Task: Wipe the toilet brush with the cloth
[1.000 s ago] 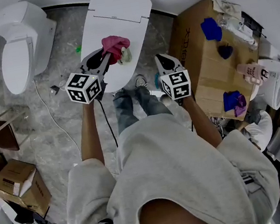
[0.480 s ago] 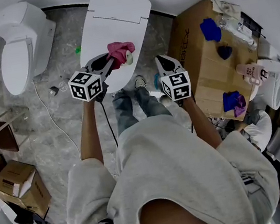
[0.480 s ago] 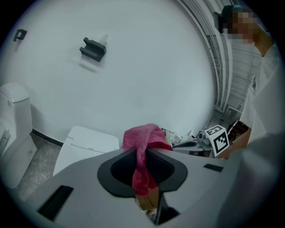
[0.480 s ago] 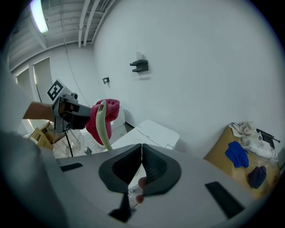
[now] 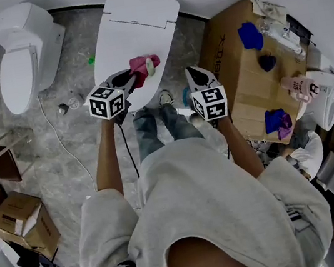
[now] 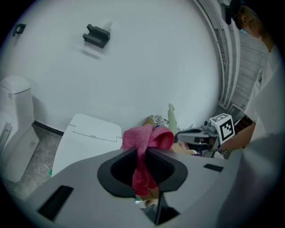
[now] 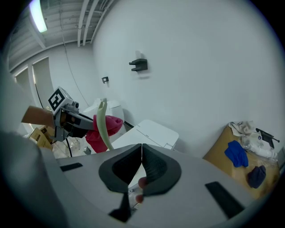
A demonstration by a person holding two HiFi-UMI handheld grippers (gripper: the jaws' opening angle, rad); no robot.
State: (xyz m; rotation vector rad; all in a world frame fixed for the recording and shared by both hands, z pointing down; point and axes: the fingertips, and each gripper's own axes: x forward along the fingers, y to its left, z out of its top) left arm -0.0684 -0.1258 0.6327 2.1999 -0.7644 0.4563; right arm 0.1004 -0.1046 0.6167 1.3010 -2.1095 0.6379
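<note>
The left gripper (image 5: pixel 131 77) has its jaws closed on the pink cloth (image 6: pixel 147 139); the cloth is pinched in the middle, one bunch puffs out above the jaws and the rest hangs down between them; it is held in the air over the closed white toilet lid (image 5: pixel 135 21). The pale green toilet brush (image 7: pixel 104 124) stands upright and a little curved, touching the cloth on its far side from the left gripper. The right gripper (image 5: pixel 194 74) is near, pointing to the cloth; its jaws meet at the tips; a small pinkish thing shows low in the slit, and I cannot tell what it is. A cardboard box (image 5: pixel 241 85) stands at the right.
</note>
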